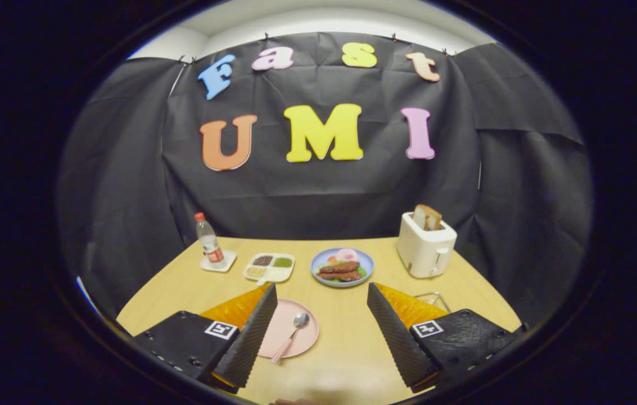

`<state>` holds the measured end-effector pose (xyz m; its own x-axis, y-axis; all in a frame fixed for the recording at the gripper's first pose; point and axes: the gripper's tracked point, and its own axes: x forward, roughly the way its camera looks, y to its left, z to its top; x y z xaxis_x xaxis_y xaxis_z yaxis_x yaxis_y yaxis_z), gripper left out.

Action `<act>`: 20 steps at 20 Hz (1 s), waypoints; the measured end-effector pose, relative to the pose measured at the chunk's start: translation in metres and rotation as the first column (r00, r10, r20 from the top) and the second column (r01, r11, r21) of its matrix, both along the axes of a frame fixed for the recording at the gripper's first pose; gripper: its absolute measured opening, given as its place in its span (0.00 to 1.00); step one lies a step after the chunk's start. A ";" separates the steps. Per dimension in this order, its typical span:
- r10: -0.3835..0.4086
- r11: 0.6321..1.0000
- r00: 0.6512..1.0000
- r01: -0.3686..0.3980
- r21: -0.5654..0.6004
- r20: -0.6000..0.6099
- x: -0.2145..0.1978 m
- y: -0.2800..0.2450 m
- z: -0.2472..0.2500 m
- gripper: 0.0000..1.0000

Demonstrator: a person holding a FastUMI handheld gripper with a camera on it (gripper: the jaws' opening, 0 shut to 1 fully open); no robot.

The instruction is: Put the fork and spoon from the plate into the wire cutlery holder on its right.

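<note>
A pink plate (296, 340) lies on the wooden table, partly behind my left finger. On it rests a spoon (294, 333) with a shiny bowl and a pink handle. I cannot make out a fork; the left finger hides part of the plate. A bit of the wire cutlery holder (435, 296) peeks out behind my right finger. My gripper (321, 292) hangs above the table with its fingers wide apart and nothing between them. The spoon sits just inside the left fingertip.
Beyond the fingers stand a blue plate with food (342, 268), a white divided tray (269, 266), a water bottle (208, 241) on a coaster and a white toaster (425, 244) with bread in it. Black cloth closes the booth behind the table (346, 337).
</note>
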<state>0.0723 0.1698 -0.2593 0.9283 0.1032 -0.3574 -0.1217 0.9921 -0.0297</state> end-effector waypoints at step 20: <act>-0.187 0.981 0.818 0.182 -0.064 -0.543 0.037 0.052 -0.227 0.20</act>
